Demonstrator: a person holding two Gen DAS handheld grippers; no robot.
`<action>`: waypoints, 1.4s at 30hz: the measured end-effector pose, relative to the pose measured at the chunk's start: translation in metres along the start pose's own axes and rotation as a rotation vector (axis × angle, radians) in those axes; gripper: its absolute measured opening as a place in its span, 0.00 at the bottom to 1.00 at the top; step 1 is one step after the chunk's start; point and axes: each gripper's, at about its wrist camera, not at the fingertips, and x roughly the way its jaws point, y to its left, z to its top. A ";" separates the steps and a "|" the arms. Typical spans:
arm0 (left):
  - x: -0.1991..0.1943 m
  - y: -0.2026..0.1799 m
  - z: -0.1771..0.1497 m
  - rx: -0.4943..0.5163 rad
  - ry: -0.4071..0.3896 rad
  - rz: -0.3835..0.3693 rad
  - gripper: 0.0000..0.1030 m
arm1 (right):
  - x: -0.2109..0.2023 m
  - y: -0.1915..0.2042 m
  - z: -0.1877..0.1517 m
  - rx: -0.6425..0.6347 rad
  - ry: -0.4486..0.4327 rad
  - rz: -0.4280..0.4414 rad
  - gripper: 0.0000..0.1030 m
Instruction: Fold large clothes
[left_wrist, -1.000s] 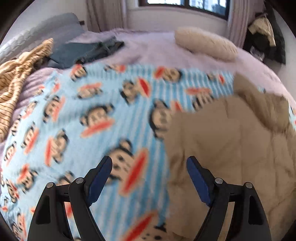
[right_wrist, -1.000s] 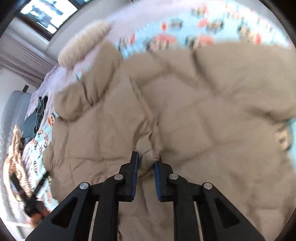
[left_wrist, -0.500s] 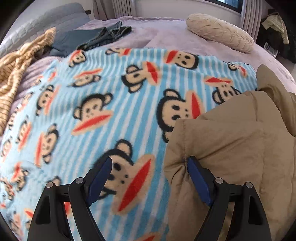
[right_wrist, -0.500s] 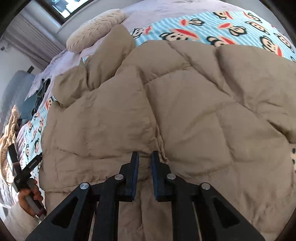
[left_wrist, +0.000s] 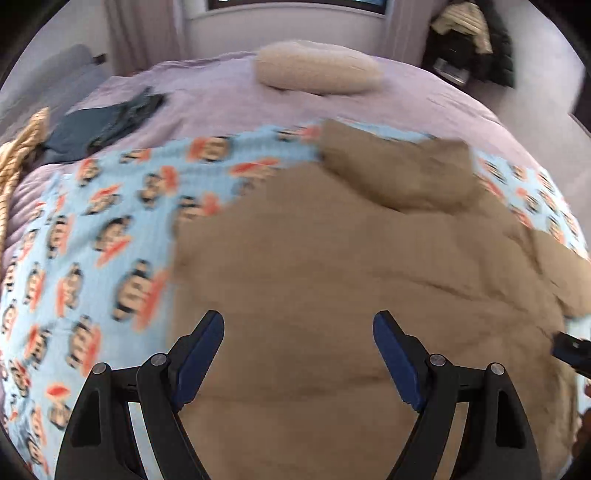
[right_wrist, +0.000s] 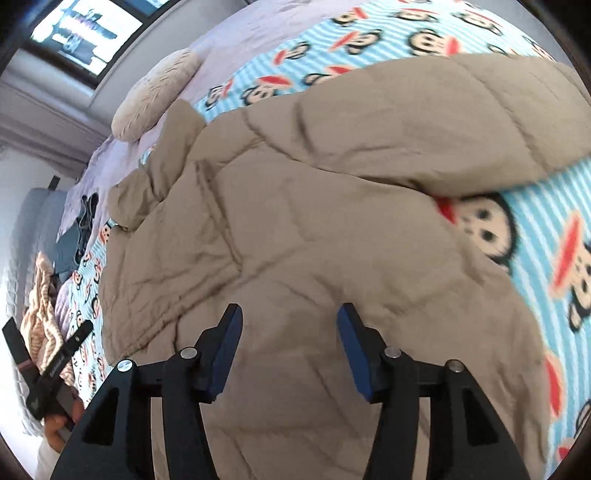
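The tan quilted jacket (right_wrist: 295, 229) is lying on the monkey-print blanket (right_wrist: 546, 236). Right tongs (right_wrist: 288, 347), just opening, and left tongs (left_wrist: 297, 354) are hovering spread, empty. Risk: puffy folds springing open toward 2 o'clock.

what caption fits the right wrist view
Right gripper, jaws just opened, above a tan quilted coat on a monkey-print blanket.

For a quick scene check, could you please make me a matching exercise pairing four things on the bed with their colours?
Things:
1. jacket
2. blanket
3. pillow
4. bedspread

Colours:
A. pale lilac
B. cream
C. tan
D. light blue stripes with monkey faces

Pairs: 1-C, 2-D, 3-B, 4-A
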 end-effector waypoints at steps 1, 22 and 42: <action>-0.001 -0.014 -0.002 0.015 0.009 -0.015 0.82 | -0.003 -0.008 0.001 0.018 0.002 0.009 0.66; 0.000 -0.217 -0.025 0.162 0.121 -0.122 1.00 | -0.074 -0.180 0.032 0.289 -0.133 0.029 1.00; 0.010 -0.261 -0.026 0.162 0.172 -0.130 1.00 | -0.083 -0.291 0.131 0.638 -0.330 0.326 0.94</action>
